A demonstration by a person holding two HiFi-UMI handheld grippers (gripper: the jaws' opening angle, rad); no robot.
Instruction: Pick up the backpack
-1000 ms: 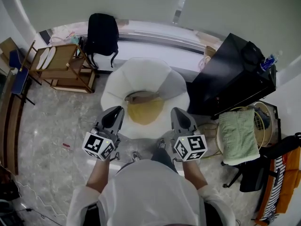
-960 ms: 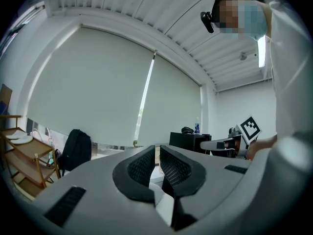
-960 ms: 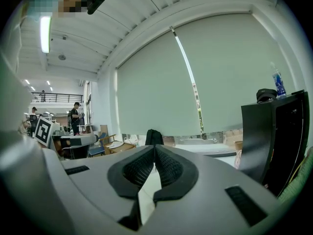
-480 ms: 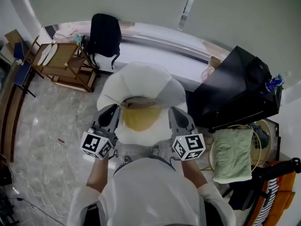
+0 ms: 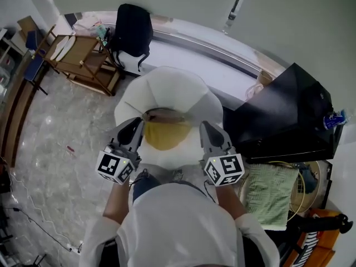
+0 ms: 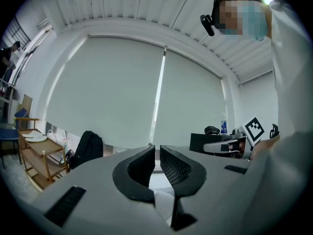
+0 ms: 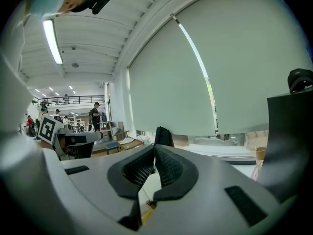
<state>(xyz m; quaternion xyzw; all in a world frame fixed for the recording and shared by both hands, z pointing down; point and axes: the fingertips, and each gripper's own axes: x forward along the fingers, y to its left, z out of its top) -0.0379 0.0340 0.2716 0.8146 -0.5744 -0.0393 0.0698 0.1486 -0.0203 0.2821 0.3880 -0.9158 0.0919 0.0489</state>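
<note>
The black backpack [image 5: 133, 33] stands upright against the low white window ledge [image 5: 200, 57] at the far left of the room. It also shows as a dark shape in the left gripper view [image 6: 88, 149] and just above the jaws in the right gripper view [image 7: 164, 136]. My left gripper [image 5: 137, 124] and right gripper [image 5: 206, 128] are held side by side over a white round chair, well short of the backpack. Both are shut with nothing between their fingers. The left gripper [image 6: 157, 149] and right gripper [image 7: 154, 148] point roughly level toward the window.
A white armchair [image 5: 161, 88] with a yellow cushion [image 5: 165, 135] stands between me and the ledge. A wooden shelf cart [image 5: 78, 60] sits left of the backpack. A large black case [image 5: 289, 113] and a stool with a green towel [image 5: 270, 193] are on the right.
The whole scene has shifted in the head view: the backpack and cart slid right and the chair came closer under the grippers. Both grippers stayed shut and empty.
</note>
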